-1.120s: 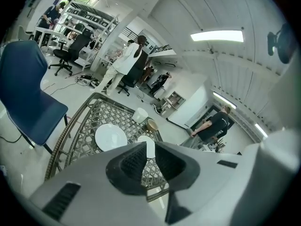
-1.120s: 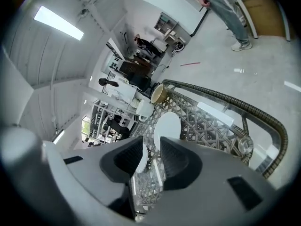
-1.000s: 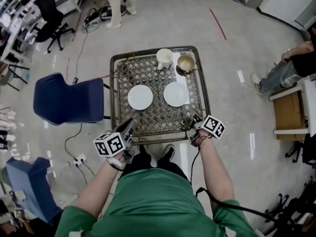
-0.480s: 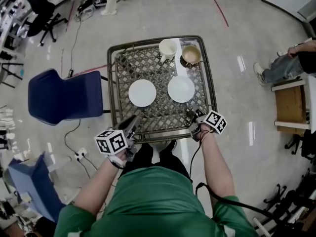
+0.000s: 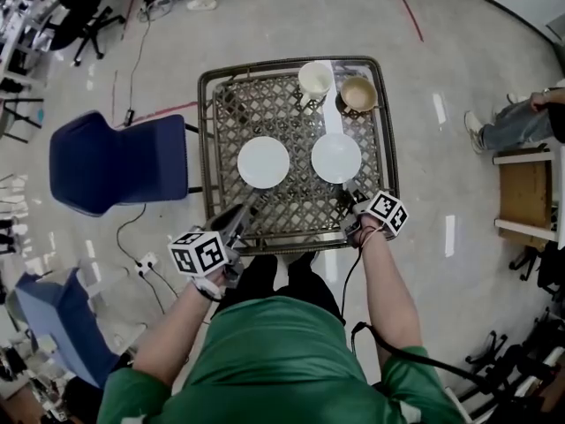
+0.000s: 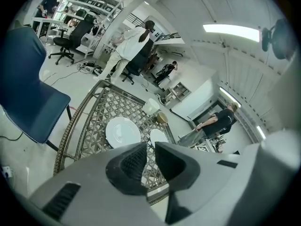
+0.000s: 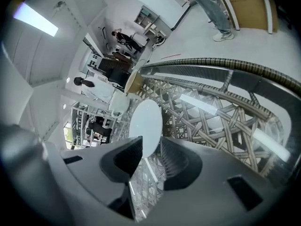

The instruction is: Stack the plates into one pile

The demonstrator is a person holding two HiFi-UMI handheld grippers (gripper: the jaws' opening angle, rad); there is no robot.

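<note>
The right gripper [image 5: 350,194] points down at a slant toward the glass-topped lattice table [image 5: 205,148]. Its jaws stand moderately apart with nothing between them. The right-hand white plate [image 5: 336,157] lies just ahead of its tips, the near rim lined up with the gap but not yet inside it. The left gripper [image 5: 245,210] hangs over the table's near edge. Its jaws are only narrowly apart and also empty. The left-hand white plate [image 5: 263,162] sits ahead of it and a little toward the other gripper, farther off than the right plate is from its own tool. Beyond both plates, well past either gripper's reach as they now stand, are a white mug [image 5: 315,79] and a tan bowl [image 5: 358,94].

The step in hand looks like the approach to picking up the right plate. To do it well, the lower jaw should probably slip under the near rim where the plate curves up off the glass. The upper jaw should come down on the rim's top face. The bite needs to be deep enough that the plate does not droop or swing when raised. A shallow pinch on glazed ceramic could slip.

Both plates lie flat, face up. Being round, they have no long axis, so any part of the rim serves and the nearest is simplest.
</note>
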